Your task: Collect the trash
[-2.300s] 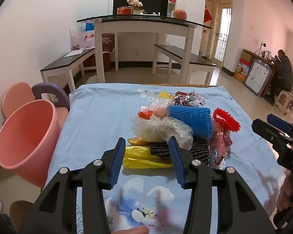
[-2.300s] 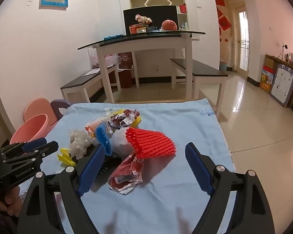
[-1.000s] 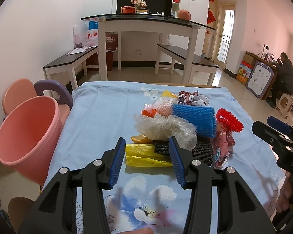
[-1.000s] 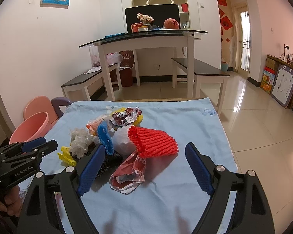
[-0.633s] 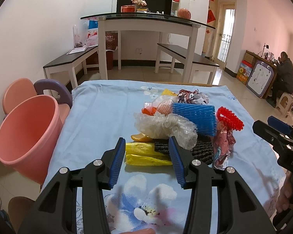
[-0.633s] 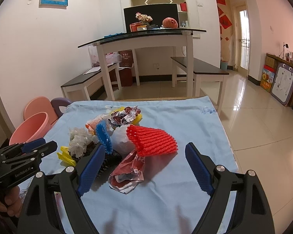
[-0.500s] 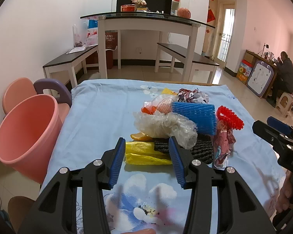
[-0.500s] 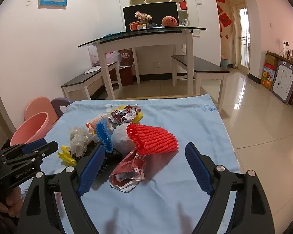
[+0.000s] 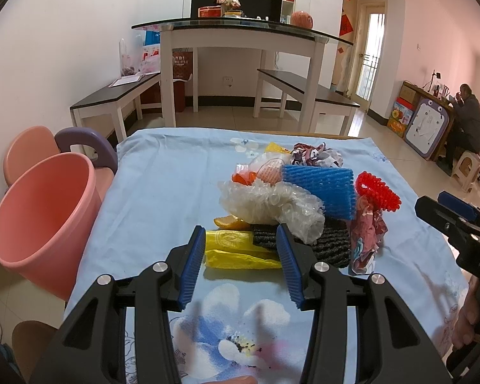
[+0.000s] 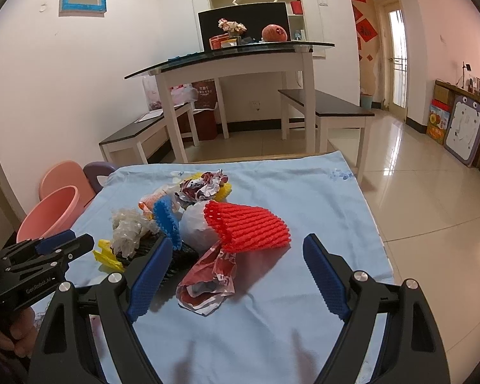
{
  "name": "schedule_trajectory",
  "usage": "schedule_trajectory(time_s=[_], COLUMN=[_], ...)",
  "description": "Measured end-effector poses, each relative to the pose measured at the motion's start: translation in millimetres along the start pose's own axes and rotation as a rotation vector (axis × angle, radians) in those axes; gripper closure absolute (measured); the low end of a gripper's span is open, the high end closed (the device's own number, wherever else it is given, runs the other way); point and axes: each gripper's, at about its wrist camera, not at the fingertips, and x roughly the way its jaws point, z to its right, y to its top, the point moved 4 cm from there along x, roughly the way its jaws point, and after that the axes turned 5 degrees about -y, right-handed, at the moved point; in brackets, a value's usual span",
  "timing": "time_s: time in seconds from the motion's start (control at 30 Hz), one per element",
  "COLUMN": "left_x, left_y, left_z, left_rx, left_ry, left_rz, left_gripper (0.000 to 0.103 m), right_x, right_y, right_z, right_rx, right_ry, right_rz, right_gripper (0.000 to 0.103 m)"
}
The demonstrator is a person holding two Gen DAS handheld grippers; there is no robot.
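Observation:
A heap of trash lies mid-table on a light blue cloth (image 9: 163, 192). In the left wrist view it holds a yellow plastic bag (image 9: 236, 249), a clear crumpled bag (image 9: 268, 201), a blue foam net (image 9: 320, 185), a black mesh pad (image 9: 332, 243), a red foam net (image 9: 377, 188) and a red crumpled wrapper (image 9: 366, 233). My left gripper (image 9: 241, 265) hovers open just short of the yellow bag. My right gripper (image 10: 236, 275) is open wide, with the red wrapper (image 10: 211, 275) and the red foam net (image 10: 249, 227) ahead between its fingers, untouched.
A pink bin (image 9: 41, 220) stands beside the table's left edge, in front of pink and purple chairs (image 9: 80, 140). A glass-topped table (image 9: 240, 32) with benches stands behind. A person (image 9: 470, 112) sits far right. The cloth's near part with a flower print (image 9: 236, 326) carries no trash.
Both grippers have crept slightly closer to the trash heap and stayed open. Nothing on the table has moved.

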Motion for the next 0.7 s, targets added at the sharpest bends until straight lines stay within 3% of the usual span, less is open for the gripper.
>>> schedule_trajectory(time_s=[0.7], left_x=[-14], left_y=[-11], left_z=[-26], left_rx=[-0.059], left_ry=[-0.095], left_rz=[-0.004], left_gripper=[0.056], right_x=[7], right_y=[0], right_z=[6], right_rx=[0.016], right_ry=[0.008], right_rz=[-0.014], right_gripper=[0.028])
